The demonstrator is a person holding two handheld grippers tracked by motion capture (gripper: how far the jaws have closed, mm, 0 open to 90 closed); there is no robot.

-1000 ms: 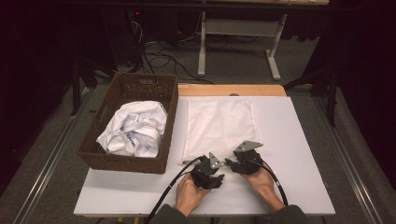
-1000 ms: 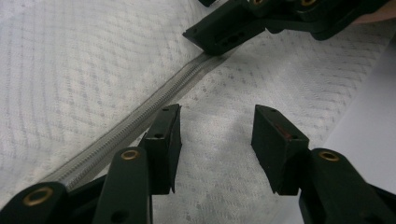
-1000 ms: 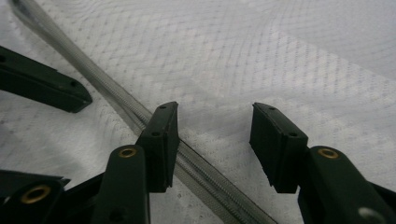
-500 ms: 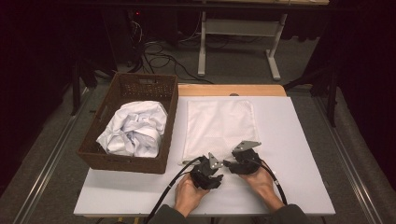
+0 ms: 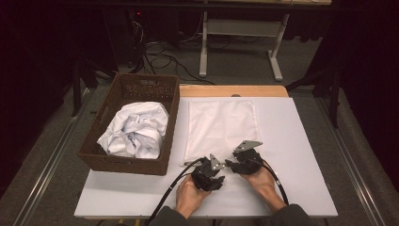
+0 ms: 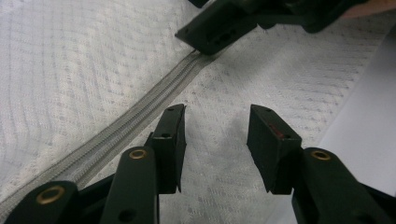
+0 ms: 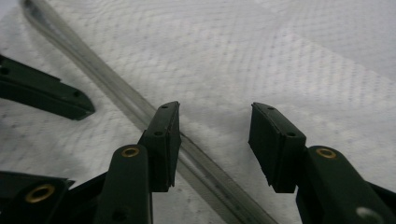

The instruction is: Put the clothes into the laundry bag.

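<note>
A white mesh bag [image 5: 220,126] lies flat on the table, its grey zipper [image 6: 116,128] running along the near edge. Both grippers hover over that near edge, tips facing each other. My left gripper [image 5: 217,165] stands open [image 6: 215,112], the zipper passing just left of its left jaw. My right gripper [image 5: 231,164] is open too [image 7: 215,109], with the zipper [image 7: 135,109] running under its left jaw. Each gripper view catches a jaw of the other gripper: the right one [image 6: 215,30] at the top, the left one [image 7: 46,95] at the left. Nothing is held.
A brown wicker basket [image 5: 127,162] at the table's left holds crumpled white cloth [image 5: 136,129]. A wooden strip [image 5: 233,91] borders the far edge. Bare white tabletop [image 5: 301,141] lies right of the bag. Cables trail from both grippers toward the near edge.
</note>
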